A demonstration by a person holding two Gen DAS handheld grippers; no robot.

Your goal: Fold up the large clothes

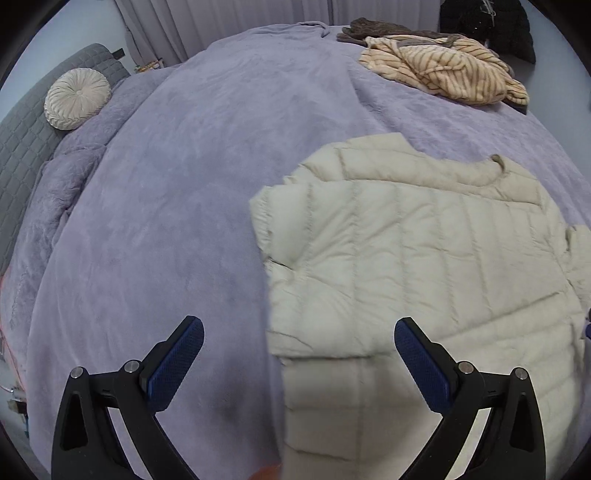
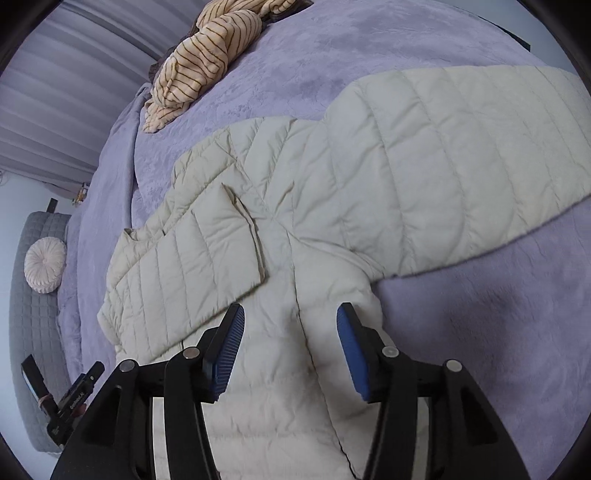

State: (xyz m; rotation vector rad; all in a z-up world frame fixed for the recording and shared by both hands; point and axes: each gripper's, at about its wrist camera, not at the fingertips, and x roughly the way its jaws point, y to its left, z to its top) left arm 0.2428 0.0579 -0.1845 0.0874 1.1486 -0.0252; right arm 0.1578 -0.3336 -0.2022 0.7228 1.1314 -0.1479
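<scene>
A cream quilted puffer jacket (image 1: pixel 417 254) lies flat on the purple bedspread (image 1: pixel 184 206). In the right wrist view the jacket (image 2: pixel 332 206) has one sleeve folded across its body and the other sleeve (image 2: pixel 465 147) stretched out to the right. My left gripper (image 1: pixel 299 332) is open and empty, hovering over the jacket's left edge. My right gripper (image 2: pixel 290 321) is open and empty, just above the jacket's lower body near its side seam. The left gripper (image 2: pixel 74 398) shows at the lower left of the right wrist view.
A striped beige garment (image 1: pixel 443 70) and a brown one (image 1: pixel 373 27) lie heaped at the far side of the bed; the striped one also shows in the right wrist view (image 2: pixel 207 55). A round cream cushion (image 1: pixel 77 99) rests against the grey quilted headboard (image 1: pixel 22 155). Curtains (image 2: pixel 62 92) hang behind.
</scene>
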